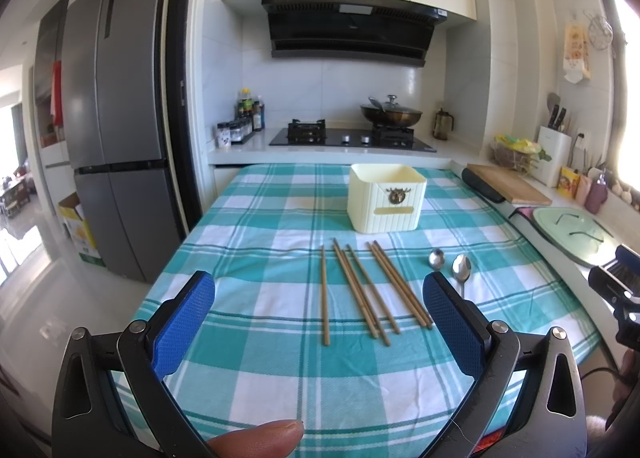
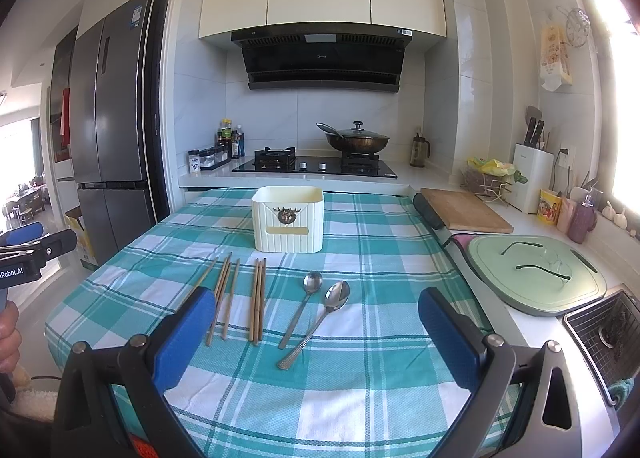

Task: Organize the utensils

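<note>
Several wooden chopsticks (image 1: 360,290) (image 2: 258,298) lie side by side on the teal checked tablecloth (image 1: 280,378) (image 2: 360,378). Two metal spoons (image 1: 461,270) (image 2: 320,310) lie to their right. A cream utensil box (image 1: 385,196) (image 2: 288,223) stands upright behind them, open at the top. My left gripper (image 1: 318,298) is open and empty, hovering in front of the chopsticks. My right gripper (image 2: 316,314) is open and empty, hovering in front of the spoons.
A wooden cutting board (image 2: 464,214) and a green lid (image 2: 536,274) lie on the counter to the right, by a sink (image 2: 608,334). A stove with a wok (image 2: 356,140) is behind the table. A fridge (image 1: 116,130) stands at the left.
</note>
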`<action>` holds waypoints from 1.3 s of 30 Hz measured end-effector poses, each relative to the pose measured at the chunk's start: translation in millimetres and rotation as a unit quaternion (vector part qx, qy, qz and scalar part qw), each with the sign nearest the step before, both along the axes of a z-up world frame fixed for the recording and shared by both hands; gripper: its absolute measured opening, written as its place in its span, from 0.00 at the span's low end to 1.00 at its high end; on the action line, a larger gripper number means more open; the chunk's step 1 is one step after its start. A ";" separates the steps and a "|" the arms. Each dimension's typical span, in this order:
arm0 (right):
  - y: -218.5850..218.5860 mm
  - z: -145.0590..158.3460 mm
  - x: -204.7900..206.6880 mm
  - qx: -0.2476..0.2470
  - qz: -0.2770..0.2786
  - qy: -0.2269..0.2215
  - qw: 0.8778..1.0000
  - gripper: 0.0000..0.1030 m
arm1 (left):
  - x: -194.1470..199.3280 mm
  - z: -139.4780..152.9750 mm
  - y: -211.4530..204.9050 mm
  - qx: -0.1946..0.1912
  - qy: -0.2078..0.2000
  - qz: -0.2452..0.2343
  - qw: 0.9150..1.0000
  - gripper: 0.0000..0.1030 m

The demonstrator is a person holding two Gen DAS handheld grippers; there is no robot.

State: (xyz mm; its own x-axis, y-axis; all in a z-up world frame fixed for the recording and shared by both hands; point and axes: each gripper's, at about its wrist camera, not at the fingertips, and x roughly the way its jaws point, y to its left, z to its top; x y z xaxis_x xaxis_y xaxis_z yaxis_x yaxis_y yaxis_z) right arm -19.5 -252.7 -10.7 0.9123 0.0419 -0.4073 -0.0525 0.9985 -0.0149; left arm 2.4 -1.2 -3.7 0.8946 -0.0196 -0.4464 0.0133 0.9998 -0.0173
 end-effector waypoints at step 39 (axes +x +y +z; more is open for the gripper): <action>1.9 0.4 0.6 -0.006 0.002 0.002 1.000 1.00 | -0.4 0.6 2.4 -0.003 0.001 0.000 1.000 1.00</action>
